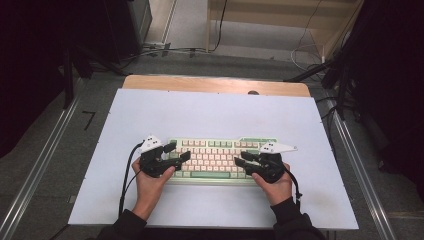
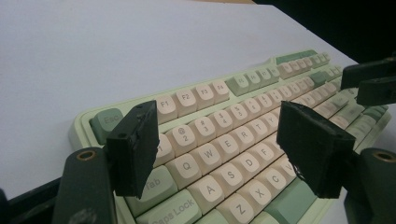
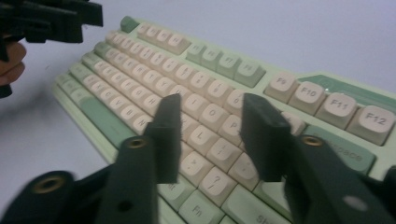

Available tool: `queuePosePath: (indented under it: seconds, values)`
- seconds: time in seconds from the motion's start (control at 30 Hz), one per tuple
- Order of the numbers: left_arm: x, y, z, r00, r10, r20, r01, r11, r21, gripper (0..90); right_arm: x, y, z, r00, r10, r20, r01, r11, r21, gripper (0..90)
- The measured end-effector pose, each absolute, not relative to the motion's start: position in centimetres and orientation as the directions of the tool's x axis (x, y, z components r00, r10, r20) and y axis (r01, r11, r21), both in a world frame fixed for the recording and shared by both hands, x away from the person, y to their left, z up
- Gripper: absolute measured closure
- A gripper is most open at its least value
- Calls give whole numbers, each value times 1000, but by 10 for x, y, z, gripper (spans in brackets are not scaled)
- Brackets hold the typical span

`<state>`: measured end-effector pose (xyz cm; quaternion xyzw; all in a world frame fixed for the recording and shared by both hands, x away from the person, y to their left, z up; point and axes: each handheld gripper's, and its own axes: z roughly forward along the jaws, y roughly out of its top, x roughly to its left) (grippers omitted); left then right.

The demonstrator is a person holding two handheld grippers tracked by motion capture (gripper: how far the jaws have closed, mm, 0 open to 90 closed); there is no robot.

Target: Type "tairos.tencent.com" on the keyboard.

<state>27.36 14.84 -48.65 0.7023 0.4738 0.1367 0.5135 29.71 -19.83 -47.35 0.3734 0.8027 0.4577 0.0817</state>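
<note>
Grippers (both with jaws apart) hover over the keyboard (image 1: 215,159).
</note>
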Motion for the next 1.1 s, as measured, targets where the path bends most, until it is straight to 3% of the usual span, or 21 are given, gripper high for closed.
queuePosePath:
  seconds: [0.07,0.13,0.67,0.87,0.97,1.0,1.1]
  values:
    - [274,148,-487,514,806,-294,525,-24,851,301,299,-199,-474,-696,687,208,526,291,799,424]
    - [274,147,-487,515,806,-291,524,-28,851,301,301,-200,-475,-681,702,208,535,284,796,383]
    - [278,132,-488,528,792,-306,549,-44,835,299,303,-203,-475,-666,716,210,541,270,796,372]
    - [280,122,-487,584,756,-295,527,-76,847,572,303,-203,-475,-666,714,214,545,270,794,375]
    - [282,117,-487,624,724,-295,516,-98,851,850,303,-202,-476,-668,712,214,544,272,794,378]
    - [284,116,-487,631,716,-301,519,-100,849,900,303,-202,-476,-669,712,216,545,271,793,380]
    - [288,110,-486,642,713,-282,517,-131,846,900,303,-202,-476,-668,711,220,545,267,795,384]
